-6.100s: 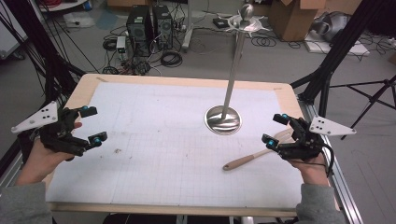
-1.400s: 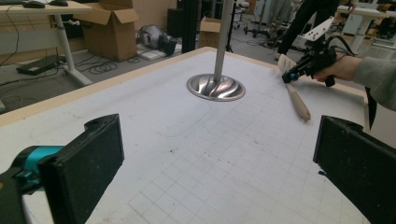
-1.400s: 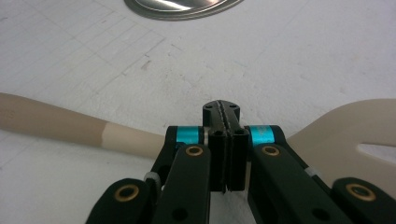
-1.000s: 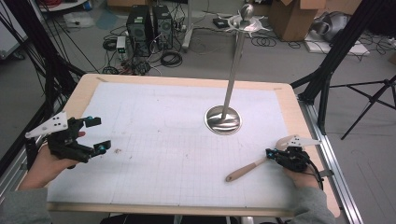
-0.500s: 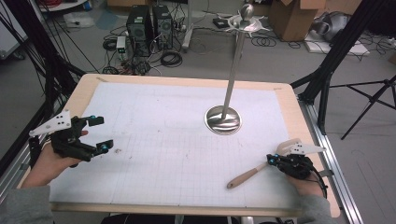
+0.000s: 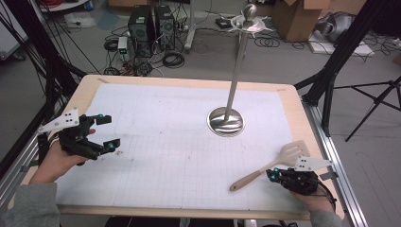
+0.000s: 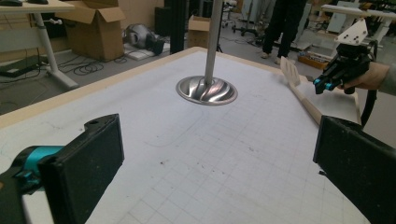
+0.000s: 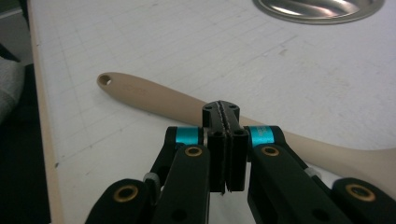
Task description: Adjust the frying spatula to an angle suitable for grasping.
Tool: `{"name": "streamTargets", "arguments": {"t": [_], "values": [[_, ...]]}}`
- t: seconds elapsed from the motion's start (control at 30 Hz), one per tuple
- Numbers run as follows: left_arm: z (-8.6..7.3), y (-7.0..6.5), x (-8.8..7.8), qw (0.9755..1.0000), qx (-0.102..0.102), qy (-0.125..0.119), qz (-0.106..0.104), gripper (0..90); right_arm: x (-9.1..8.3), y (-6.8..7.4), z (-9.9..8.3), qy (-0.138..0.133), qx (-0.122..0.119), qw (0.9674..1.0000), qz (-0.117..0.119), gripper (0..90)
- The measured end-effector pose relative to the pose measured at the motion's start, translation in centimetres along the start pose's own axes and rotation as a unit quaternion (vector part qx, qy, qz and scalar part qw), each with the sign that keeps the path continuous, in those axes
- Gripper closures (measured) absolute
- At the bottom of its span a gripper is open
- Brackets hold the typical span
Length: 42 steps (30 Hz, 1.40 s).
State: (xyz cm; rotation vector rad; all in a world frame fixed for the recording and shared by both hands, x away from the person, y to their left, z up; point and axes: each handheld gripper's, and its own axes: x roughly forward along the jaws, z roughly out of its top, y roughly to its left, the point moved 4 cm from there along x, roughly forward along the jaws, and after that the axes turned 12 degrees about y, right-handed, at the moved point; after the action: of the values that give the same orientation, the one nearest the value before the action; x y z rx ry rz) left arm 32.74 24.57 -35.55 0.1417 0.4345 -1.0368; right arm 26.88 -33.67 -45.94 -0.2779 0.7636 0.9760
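A wooden slotted spatula (image 6: 265, 170) lies flat on the white mat at the near right, its head (image 6: 289, 152) toward the far right. My right gripper (image 6: 273, 175) is low beside the middle of the handle. In the right gripper view its jaws (image 8: 221, 114) are pressed together with nothing between them, and the spatula handle (image 8: 149, 95) lies across just past the tips. My left gripper (image 6: 108, 131) hovers at the left of the mat, open and empty. Its wide-apart pads (image 7: 88, 158) frame the mat, with the right gripper (image 7: 327, 83) and spatula (image 7: 299, 91) farther off.
A tall metal stand with a round shiny base (image 6: 226, 120) rises from the mat's far right centre; its pole ends in a hooked top (image 6: 249, 14). The wooden table edge (image 6: 189, 210) runs close below both hands. Boxes, cables and tripods stand on the floor beyond.
My right gripper has drawn back toward the near table edge, still shut, uncovering the spatula head. The handle's free end sits slightly nearer. The left gripper has barely moved.
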Motion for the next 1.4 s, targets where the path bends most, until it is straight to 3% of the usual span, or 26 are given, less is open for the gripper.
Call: {"name": "streamTargets", "arguments": {"t": [0.07,0.13,0.23,0.37,0.53,0.63,0.9,1.17,1.4], "values": [[0.0,0.0,0.0,1.0000,0.001,0.001,0.000,2.2,0.2,0.1,0.0,0.002,-0.002,1.0000,0.003,90.0],[0.1,0.1,0.0,0.9999,0.002,-0.005,0.010,2.2,0.8,0.5,-0.2,0.018,0.000,0.9996,0.020,90.0],[0.2,0.2,-0.2,0.9999,0.001,-0.012,0.013,2.2,1.4,0.7,-0.2,0.038,-0.003,0.9990,0.024,90.0],[0.1,0.3,-0.3,0.9999,-0.001,-0.012,0.012,2.2,1.6,0.8,0.0,0.035,-0.006,0.9989,0.029,90.0],[0.0,0.2,-0.1,0.9999,-0.001,-0.006,0.011,2.2,2.3,1.1,0.4,0.052,-0.025,0.9977,0.036,90.0],[-0.1,0.2,-0.2,0.9999,-0.002,-0.005,0.012,2.2,3.2,1.5,0.9,0.077,-0.039,0.9955,0.039,90.0],[-0.3,0.2,-0.4,0.9999,-0.004,-0.002,0.016,2.2,3.9,1.3,2.1,0.057,-0.028,0.9975,0.032,90.0],[-0.5,0.1,-1.0,0.9997,-0.005,-0.003,0.024,2.2,5.0,1.5,3.1,0.066,-0.047,0.9964,0.025,90.0],[-0.8,0.0,-1.3,0.9995,-0.007,-0.002,0.029,2.2,5.8,1.4,3.9,0.061,-0.040,0.9970,0.024,90.0]]}}
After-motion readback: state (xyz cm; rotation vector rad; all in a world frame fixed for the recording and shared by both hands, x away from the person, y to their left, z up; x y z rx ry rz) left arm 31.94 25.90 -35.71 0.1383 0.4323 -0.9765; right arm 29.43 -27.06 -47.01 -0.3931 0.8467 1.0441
